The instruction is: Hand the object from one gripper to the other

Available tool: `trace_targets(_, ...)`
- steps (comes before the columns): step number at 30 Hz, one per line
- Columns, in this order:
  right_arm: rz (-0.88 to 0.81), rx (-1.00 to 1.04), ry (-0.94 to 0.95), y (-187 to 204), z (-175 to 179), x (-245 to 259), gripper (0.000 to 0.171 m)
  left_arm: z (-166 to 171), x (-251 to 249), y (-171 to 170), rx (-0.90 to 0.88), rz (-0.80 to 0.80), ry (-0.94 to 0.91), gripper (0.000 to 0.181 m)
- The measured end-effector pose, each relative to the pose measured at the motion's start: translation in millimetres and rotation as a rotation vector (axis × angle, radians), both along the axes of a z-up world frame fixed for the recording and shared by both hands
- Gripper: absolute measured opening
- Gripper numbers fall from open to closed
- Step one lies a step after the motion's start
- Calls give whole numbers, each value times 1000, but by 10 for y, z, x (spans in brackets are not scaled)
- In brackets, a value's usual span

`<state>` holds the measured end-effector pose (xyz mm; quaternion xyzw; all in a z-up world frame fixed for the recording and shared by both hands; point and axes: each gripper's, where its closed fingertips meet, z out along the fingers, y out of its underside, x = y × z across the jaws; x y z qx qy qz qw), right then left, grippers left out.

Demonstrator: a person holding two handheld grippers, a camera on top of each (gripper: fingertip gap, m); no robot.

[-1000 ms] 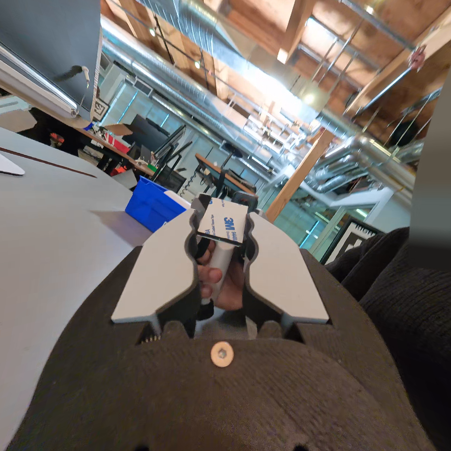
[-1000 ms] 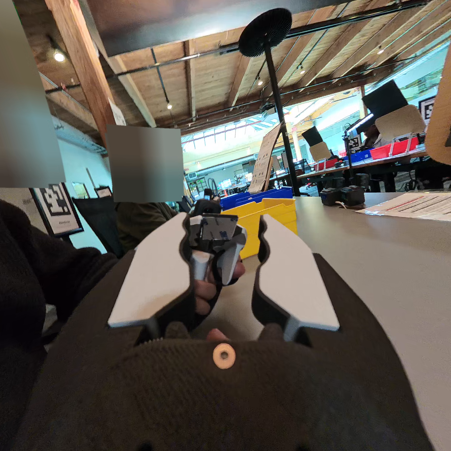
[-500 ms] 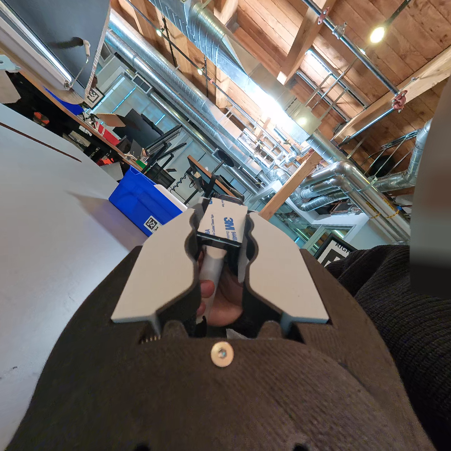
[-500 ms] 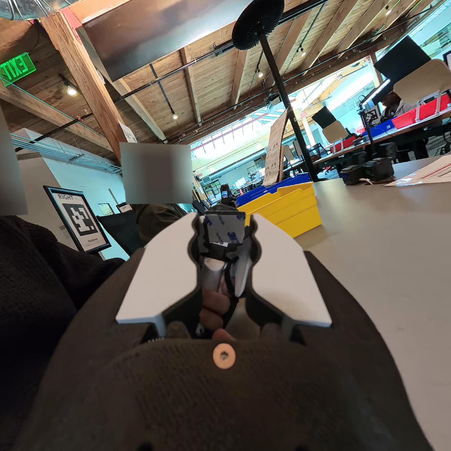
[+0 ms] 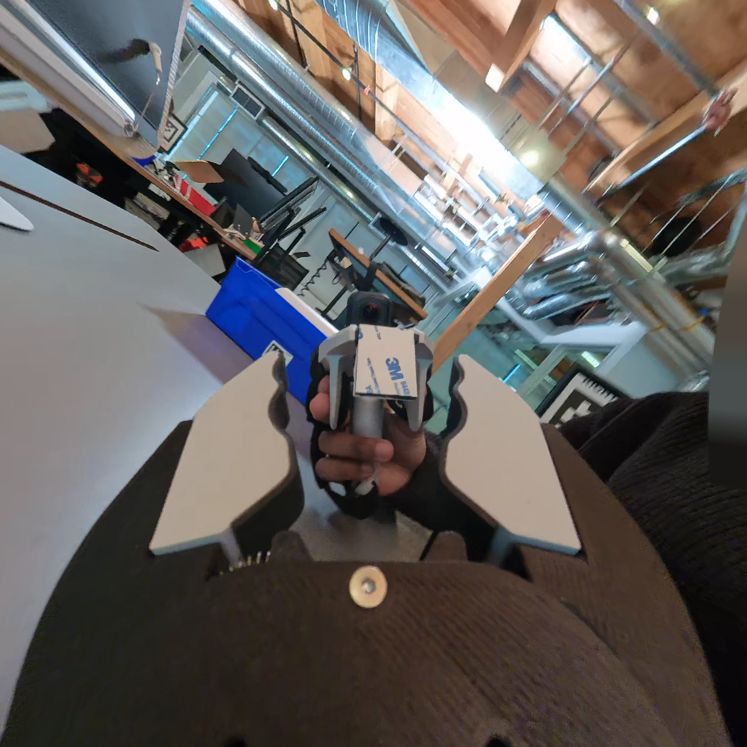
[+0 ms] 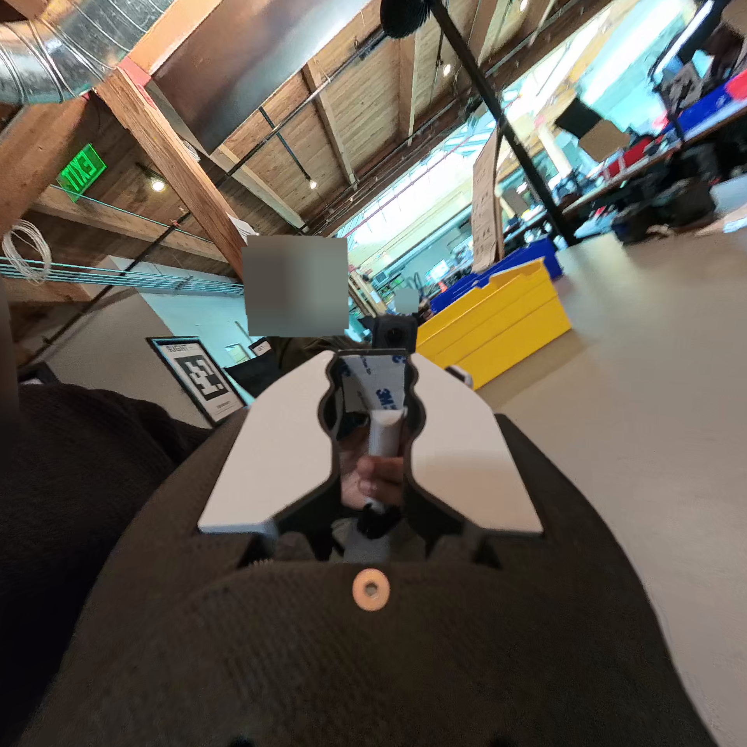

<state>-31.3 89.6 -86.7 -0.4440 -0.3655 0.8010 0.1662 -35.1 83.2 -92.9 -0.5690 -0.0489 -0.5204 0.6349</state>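
Locate the left gripper [image 5: 368, 359] at lower centre of the left wrist view. Read its jaws as spread wide, gripping nothing, well apart from anything between them. Find the white adhesive pad [image 5: 386, 372] at centre frame, flat side toward the lens, pinched between two grey fingers [image 5: 335, 376] that point toward the camera. See below it a hand [image 5: 364, 456] wrapped around a grey handle [image 5: 366, 416]. Note the blue bin [image 5: 258, 323] left of centre, resting on the grey table [image 5: 81, 364].

Switch to the right wrist view. Locate the right gripper [image 6: 371, 357] at centre frame. Read its jaws as closed on the pad, clamping it at the tips. Find the pad there at the fingertips, above the table and off its surface. See the yellow bin [image 6: 497, 319] at right of centre, on the tabletop.
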Motion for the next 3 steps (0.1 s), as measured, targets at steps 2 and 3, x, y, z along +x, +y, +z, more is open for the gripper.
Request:
trace_targets(2, 77, -49, -69, -11, -69, -5, 31, -10, 22, 4, 14, 12, 119, 88)
trace_targets(3, 114, -69, -104, -26, -111, -14, 31, -26, 48, 4, 24, 18, 195, 91)
